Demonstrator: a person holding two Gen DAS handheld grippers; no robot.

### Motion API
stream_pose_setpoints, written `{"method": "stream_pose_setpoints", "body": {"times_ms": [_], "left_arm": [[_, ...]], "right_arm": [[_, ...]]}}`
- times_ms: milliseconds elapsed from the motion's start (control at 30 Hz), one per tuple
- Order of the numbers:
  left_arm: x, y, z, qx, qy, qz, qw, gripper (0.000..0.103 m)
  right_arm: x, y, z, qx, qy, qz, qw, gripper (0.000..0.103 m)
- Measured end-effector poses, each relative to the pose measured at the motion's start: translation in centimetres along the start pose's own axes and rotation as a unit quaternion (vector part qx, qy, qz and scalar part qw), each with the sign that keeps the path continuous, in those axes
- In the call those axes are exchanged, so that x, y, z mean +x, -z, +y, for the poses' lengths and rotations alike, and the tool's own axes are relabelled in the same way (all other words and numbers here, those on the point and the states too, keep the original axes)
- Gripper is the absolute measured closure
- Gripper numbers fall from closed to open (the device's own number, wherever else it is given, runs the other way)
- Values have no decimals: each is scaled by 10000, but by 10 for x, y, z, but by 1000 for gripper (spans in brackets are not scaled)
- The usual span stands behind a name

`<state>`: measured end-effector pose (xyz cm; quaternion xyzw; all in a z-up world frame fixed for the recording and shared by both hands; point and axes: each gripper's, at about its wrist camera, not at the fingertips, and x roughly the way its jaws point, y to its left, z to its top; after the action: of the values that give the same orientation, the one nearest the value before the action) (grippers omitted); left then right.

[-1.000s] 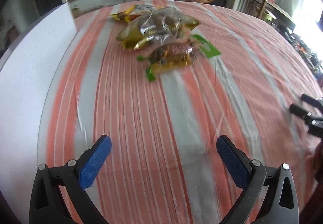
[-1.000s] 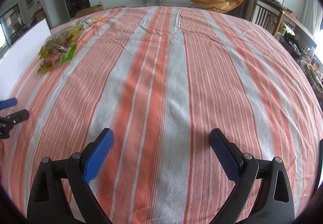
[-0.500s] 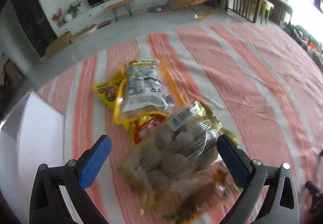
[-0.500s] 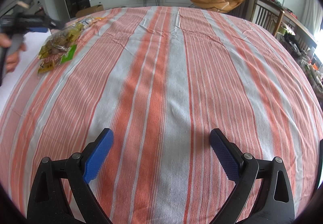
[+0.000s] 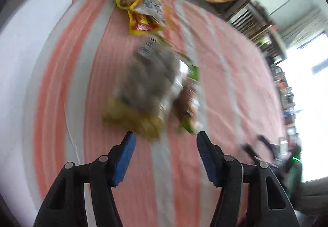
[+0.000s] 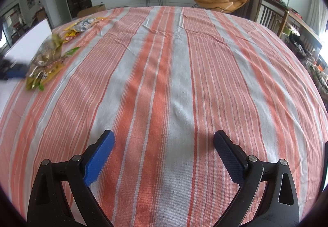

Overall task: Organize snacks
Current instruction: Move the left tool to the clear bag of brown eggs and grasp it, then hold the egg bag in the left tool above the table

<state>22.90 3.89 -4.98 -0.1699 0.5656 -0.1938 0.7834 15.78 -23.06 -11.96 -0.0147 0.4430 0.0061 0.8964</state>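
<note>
A heap of snack packs lies on the orange and grey striped cloth (image 5: 221,87). Nearest is a clear bag of brown round snacks (image 5: 151,81) with a yellow hem, blurred. Beside it lies a green-edged pack (image 5: 187,104). Farther off are a yellow and red pack (image 5: 143,24) and a white-backed pack (image 5: 150,6). My left gripper (image 5: 165,141) is closing; the bag's yellow hem reaches just between its tips, and the pads do not press on it. In the right wrist view the same bag (image 6: 47,52) sits far left. My right gripper (image 6: 164,145) stands open over bare cloth.
A white board (image 5: 26,52) runs along the cloth's left side, close to the heap. The right gripper's black frame (image 5: 264,151) shows blurred at lower right. Chairs (image 6: 272,16) and a cluttered side table stand beyond the right edge.
The left gripper swung forward over the heap, then pulled back and rolled, and its jaws narrowed from wide open. The brown-snack bag now looks bunched taller. The right gripper stayed still.
</note>
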Motion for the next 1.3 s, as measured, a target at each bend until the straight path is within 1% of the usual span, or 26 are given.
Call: {"method": "stream_pose_setpoints", "body": {"times_ms": [33,67,100,133,167,233,333,367,433,467,567,600,633,667,700,733,767,833,867,933,1033,1067,1100,1167,1267,1300], "left_arm": [[-11,5,-1,12,91,-194,9998,29],[-19,6,-2,68,39,-370,9993,12],[-28,6,-5,200,-118,-672,9975,4],[-35,4,-8,336,-298,-990,9941,0],[-38,0,-11,474,-444,-1211,9905,0],[-35,-8,-17,731,-664,-1312,9864,0],[-9,-28,-28,1257,-1070,-1283,9779,0],[6,-34,-32,1480,-1296,-1226,9728,0],[23,-40,-29,1711,-1588,-1136,9657,0],[28,-43,-26,1742,-1648,-1090,9647,0],[46,-49,-9,1603,-1741,-848,9679,1],[53,-51,-3,1486,-1852,-736,9686,1],[57,-51,2,1387,-1844,-712,9704,12],[57,-50,7,1194,-1746,-719,9747,36],[56,-49,9,1059,-1871,-794,9734,36],[50,-46,13,865,-2005,-874,9720,40],[46,-41,18,682,-1956,-911,9741,42],[29,-22,32,136,-1737,-983,9798,42],[21,-8,36,-36,-1763,-1002,9792,42],[10,15,41,-162,-1835,-1000,9778,42],[-5,53,43,-97,-1881,-1026,9767,38],[-7,60,43,-45,-1922,-1058,9756,32],[-9,66,43,52,-1954,-1129,9742,28],[-10,68,45,243,-2160,-1291,9675,4],[-2,64,48,462,-2503,-1544,9547,2],[2,62,50,556,-2553,-1506,9534,2]], "right_arm": [[0,0,0,1,-1,0,10000,4],[0,0,0,1,-1,1,10000,4],[0,0,0,1,-1,0,10000,4],[0,0,0,0,0,0,10000,4],[0,0,0,0,-1,0,10000,4],[0,0,0,1,-2,0,10000,4],[0,0,0,0,-3,1,10000,4],[0,0,0,0,-3,0,10000,4],[0,0,0,0,-3,1,10000,4],[0,0,0,0,-3,1,10000,4],[0,0,0,0,-4,0,10000,4],[0,0,0,0,-4,0,10000,4],[0,0,0,0,-4,0,10000,4],[0,0,0,0,-4,1,10000,4],[0,0,0,0,-4,0,10000,4],[0,0,0,0,-6,0,10000,4],[0,0,0,0,-7,0,10000,4],[1,0,0,1,-8,1,10000,4],[0,0,0,0,-8,0,10000,4],[0,0,0,0,-7,0,10000,4],[0,0,0,0,-8,0,10000,4],[0,0,0,0,-9,0,10000,4],[0,0,0,0,-8,0,10000,4],[0,0,0,0,-9,0,10000,4],[0,0,0,0,-9,0,10000,4],[1,0,0,0,-9,0,10000,4]]}}
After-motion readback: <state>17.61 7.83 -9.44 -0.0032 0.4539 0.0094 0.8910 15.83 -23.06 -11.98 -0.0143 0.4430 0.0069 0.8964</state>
